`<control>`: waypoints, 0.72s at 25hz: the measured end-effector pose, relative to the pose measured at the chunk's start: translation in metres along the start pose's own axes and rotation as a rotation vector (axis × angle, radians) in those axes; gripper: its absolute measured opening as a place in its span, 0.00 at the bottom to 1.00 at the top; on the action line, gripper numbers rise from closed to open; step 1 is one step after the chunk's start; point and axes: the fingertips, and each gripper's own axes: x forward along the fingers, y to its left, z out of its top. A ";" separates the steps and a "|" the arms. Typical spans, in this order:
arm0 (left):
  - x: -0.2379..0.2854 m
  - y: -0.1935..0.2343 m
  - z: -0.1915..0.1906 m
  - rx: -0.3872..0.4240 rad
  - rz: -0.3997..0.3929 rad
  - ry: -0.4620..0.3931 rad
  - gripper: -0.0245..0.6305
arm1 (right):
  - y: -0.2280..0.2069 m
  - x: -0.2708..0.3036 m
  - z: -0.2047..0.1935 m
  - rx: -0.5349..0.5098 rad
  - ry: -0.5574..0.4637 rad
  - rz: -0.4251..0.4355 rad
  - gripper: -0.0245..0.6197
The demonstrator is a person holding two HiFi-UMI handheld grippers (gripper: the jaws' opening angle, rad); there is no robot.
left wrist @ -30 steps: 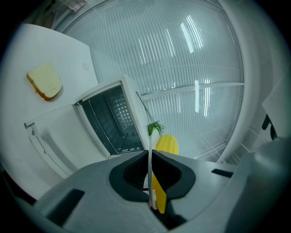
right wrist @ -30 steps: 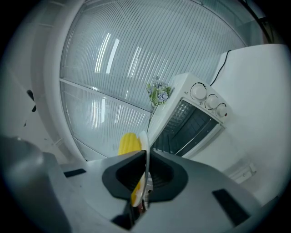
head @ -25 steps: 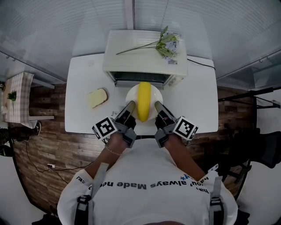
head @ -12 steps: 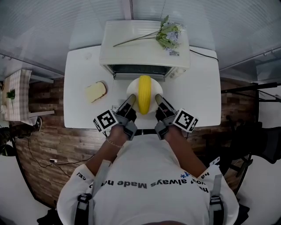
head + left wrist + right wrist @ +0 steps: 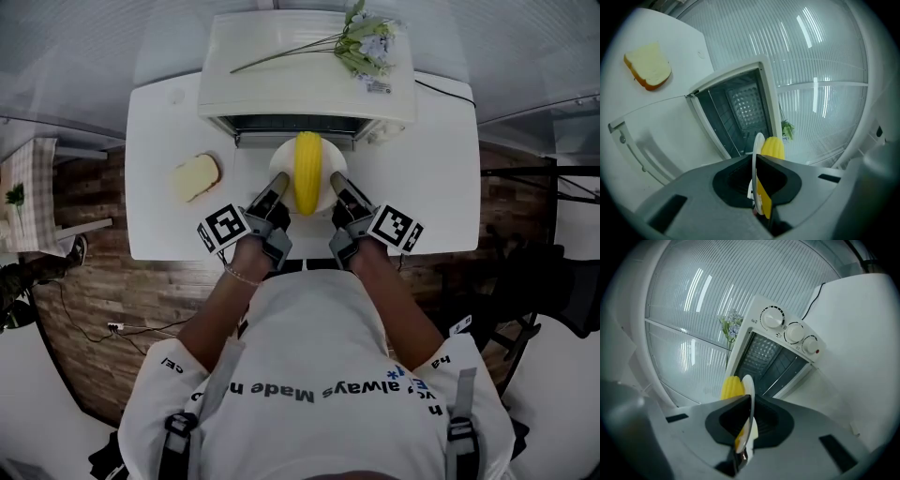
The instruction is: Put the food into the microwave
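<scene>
A yellow corn cob [image 5: 307, 172] lies on a small white plate [image 5: 280, 177], held just above the table in front of the open white oven [image 5: 300, 66]. My left gripper [image 5: 279, 199] is shut on the plate's left rim and my right gripper [image 5: 337, 194] is shut on its right rim. In the left gripper view the plate [image 5: 755, 159] stands edge-on between the jaws of the left gripper [image 5: 754, 187], with the corn [image 5: 772, 147] beyond it and the oven's dark cavity [image 5: 740, 112] ahead. The right gripper view shows the plate's rim [image 5: 748, 399] in the right gripper [image 5: 746, 427], the corn [image 5: 732, 387] and the cavity [image 5: 771, 359].
A slice of bread [image 5: 195, 177] lies on the white table [image 5: 441, 206] to the left of the plate. The oven door [image 5: 661, 136] hangs open and flat. A sprig of flowers [image 5: 361, 37] rests on the oven's top. The oven's knobs [image 5: 787, 329] sit on its right side.
Both grippers have carried the plate with the corn forward, closer to the oven's opening. The bread has stayed where it was.
</scene>
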 end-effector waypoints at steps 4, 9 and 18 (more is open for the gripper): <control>0.014 0.013 0.006 0.000 0.004 0.006 0.07 | -0.014 0.013 0.005 0.012 0.004 -0.009 0.07; 0.031 0.031 0.010 0.005 0.021 0.022 0.07 | -0.034 0.028 0.010 0.021 0.012 -0.031 0.07; 0.064 0.062 0.030 0.012 0.049 0.022 0.07 | -0.064 0.066 0.024 0.022 0.024 -0.054 0.07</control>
